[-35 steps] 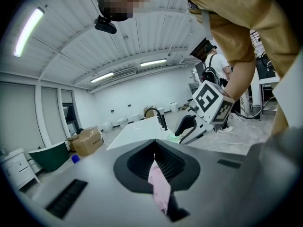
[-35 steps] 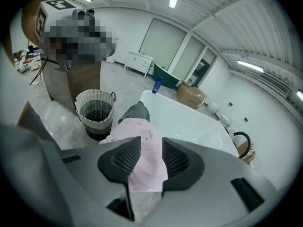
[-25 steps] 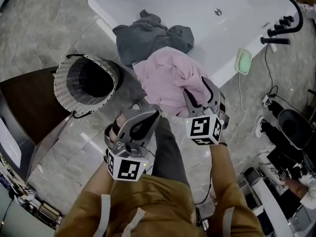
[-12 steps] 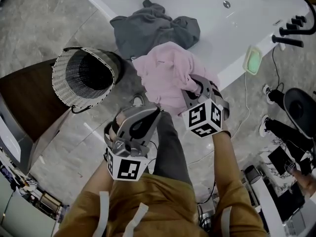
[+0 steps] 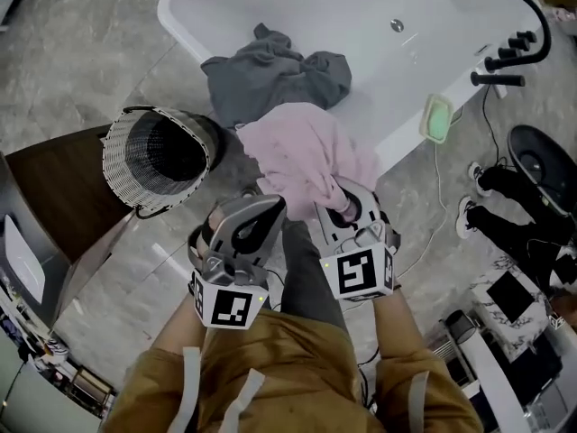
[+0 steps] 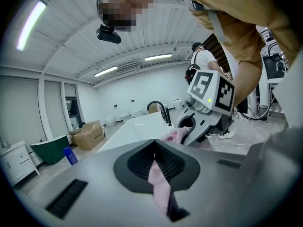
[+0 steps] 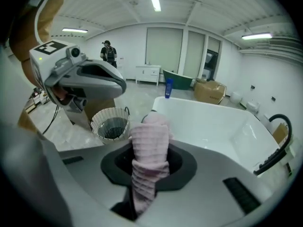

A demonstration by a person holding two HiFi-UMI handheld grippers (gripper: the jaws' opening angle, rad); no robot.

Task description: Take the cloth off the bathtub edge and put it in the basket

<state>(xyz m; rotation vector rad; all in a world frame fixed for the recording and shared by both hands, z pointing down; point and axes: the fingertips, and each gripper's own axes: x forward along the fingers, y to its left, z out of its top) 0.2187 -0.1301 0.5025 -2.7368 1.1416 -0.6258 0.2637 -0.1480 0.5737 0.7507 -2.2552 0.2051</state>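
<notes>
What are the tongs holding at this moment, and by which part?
Both hold the pink cloth. The left tongs pinch a thin fold; the right tongs, whose jaws have just been closing, clamp a thick bunch.

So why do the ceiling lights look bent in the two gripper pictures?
Left gripper view: the wide-angle lens bows the ceiling light strip and darkens the corners. Right gripper view: same bowing; the pink ribbed cloth is sharp. Head view: even light, little bending.

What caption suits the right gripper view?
Right gripper, jaws just closed further on the pink cloth; basket and bathtub beyond.
</notes>
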